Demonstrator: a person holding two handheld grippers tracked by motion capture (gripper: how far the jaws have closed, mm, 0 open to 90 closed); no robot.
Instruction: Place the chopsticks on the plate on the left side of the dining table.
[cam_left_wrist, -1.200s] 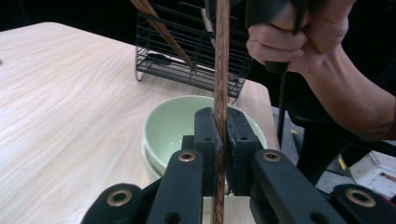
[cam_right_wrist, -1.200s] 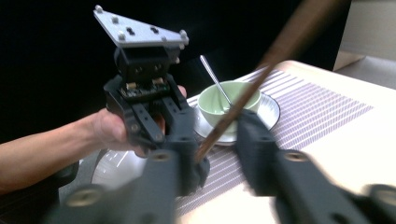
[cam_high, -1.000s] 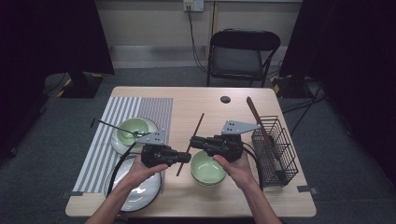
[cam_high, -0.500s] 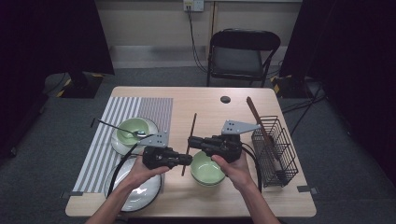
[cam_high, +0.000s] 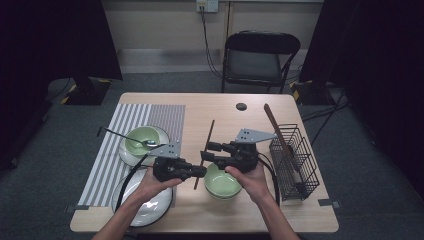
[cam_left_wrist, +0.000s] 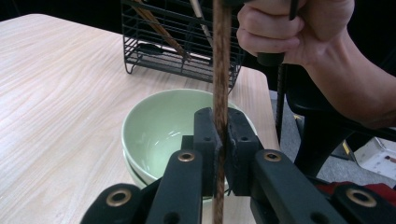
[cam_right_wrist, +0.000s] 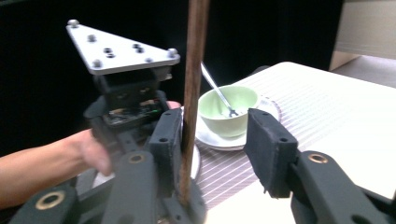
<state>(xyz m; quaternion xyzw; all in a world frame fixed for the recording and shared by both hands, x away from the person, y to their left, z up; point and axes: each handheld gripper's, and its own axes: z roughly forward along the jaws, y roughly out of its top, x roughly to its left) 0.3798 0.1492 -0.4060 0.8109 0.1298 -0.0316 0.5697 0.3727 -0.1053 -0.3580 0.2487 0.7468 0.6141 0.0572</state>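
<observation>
The brown chopstick (cam_high: 205, 152) hangs in the air above the tabletop (cam_high: 225, 102), passing between the two tools, which face each other over the middle of the table. The left tool (cam_high: 201, 171) is clenched on it: in the left gripper view its two black pads press tight on the stick's lower part, with a short end showing below them and the long rest rising out of the top of the picture. The right tool (cam_high: 204, 151) has just been opening its jaws; in the right gripper view the chopstick (cam_right_wrist: 192, 93) stands against the left pad while the right pad is well apart from it, so this tool no longer presses on it. In the high view the stick runs from beside the green bowl (cam_high: 223, 181), near the person's hands, up and away toward the far side of the table, slightly tilted. It is a thin, straight, dark brown stick; close up, the chopstick (cam_left_wrist: 221, 70) shows a mottled, speckled grain. Beyond it the left gripper view shows the green bowl (cam_left_wrist: 161, 128) and the black wire basket (cam_left_wrist: 182, 46) holding another long utensil.
</observation>
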